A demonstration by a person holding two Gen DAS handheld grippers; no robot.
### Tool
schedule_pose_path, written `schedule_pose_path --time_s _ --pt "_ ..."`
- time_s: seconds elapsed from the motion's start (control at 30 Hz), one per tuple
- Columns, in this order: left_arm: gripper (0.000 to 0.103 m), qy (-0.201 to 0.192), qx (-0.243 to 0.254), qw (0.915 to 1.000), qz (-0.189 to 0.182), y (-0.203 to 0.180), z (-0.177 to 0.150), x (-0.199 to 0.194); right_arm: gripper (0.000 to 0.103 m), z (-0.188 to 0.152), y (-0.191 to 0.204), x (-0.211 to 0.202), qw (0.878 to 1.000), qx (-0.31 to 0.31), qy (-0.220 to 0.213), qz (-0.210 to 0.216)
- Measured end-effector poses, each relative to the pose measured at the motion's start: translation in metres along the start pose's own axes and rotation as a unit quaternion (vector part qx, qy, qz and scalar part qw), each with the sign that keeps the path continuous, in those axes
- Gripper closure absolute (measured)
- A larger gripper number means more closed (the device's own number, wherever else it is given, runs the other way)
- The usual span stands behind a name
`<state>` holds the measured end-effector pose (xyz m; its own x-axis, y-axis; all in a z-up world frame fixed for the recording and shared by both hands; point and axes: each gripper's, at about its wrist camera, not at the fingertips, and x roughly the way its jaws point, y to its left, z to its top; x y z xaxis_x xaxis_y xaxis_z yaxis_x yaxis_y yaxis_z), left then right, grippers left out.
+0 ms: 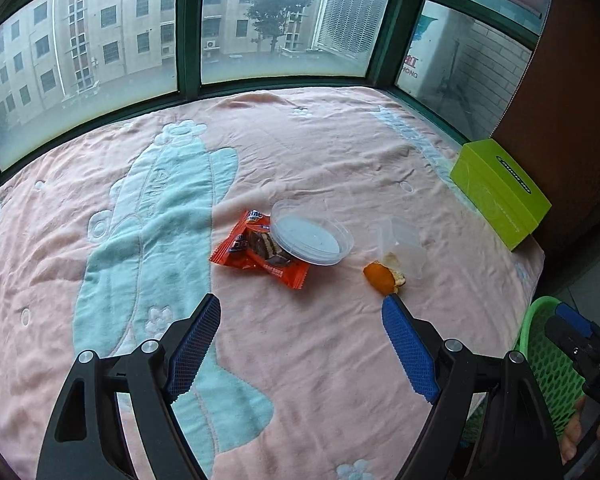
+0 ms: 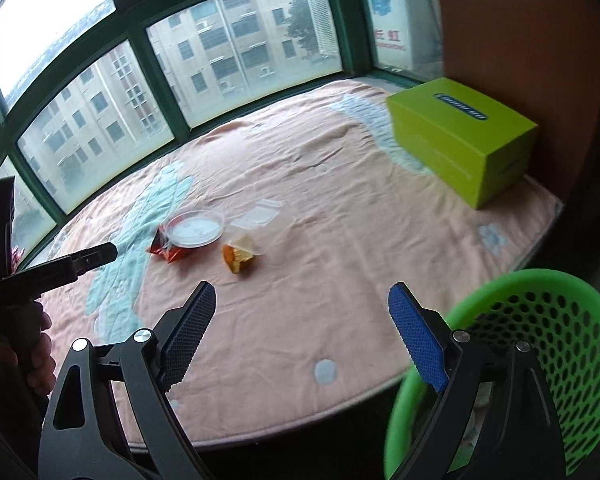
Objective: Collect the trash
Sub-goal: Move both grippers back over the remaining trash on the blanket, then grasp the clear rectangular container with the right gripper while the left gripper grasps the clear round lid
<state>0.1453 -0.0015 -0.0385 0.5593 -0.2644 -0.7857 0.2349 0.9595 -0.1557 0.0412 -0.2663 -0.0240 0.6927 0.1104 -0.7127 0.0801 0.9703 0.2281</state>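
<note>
Both your grippers, left (image 1: 301, 309) and right (image 2: 302, 297), gape wide, nothing between them. Orange wrapper (image 1: 256, 258) print unreadable; window sign (image 1: 410, 71) reads partly "HONG".

R gripper (image 2: 302, 304) jaws wide, empty; green basket (image 2: 540, 280) beside, trash (image 2: 238, 258) ahead.
</note>
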Motion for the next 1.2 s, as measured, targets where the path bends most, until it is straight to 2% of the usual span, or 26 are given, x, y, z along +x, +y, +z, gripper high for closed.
schedule_pose_path --time_s 0.37,0.53,0.9,1.1,1.13,1.2 --pt "0.023 0.013 -0.016 0.9998 -0.004 0.019 0.002 0.016 0.016 0.041 0.032 0.062 0.998 0.015 0.043 0.043" --pt "0.023 0.018 -0.019 0.9996 -0.006 0.026 0.003 0.022 0.016 0.057 0.036 0.105 0.994 0.048 0.084 0.050" --pt "0.023 0.027 -0.014 0.9995 -0.005 0.033 0.011 0.038 0.022 0.069 0.043 0.180 0.986 0.069 0.149 -0.005" --pt "0.023 0.031 0.006 0.9995 -0.002 0.026 0.019 0.048 0.039 0.064 0.035 0.198 0.980 0.088 0.176 -0.005" --pt "0.021 0.032 0.013 0.9994 -0.001 0.023 0.020 0.050 0.044 0.063 0.033 0.198 0.980 0.092 0.178 -0.002" --pt "0.015 0.033 0.026 0.9991 0.000 0.019 0.023 0.054 0.045 0.063 0.028 0.196 0.979 0.096 0.178 0.002"
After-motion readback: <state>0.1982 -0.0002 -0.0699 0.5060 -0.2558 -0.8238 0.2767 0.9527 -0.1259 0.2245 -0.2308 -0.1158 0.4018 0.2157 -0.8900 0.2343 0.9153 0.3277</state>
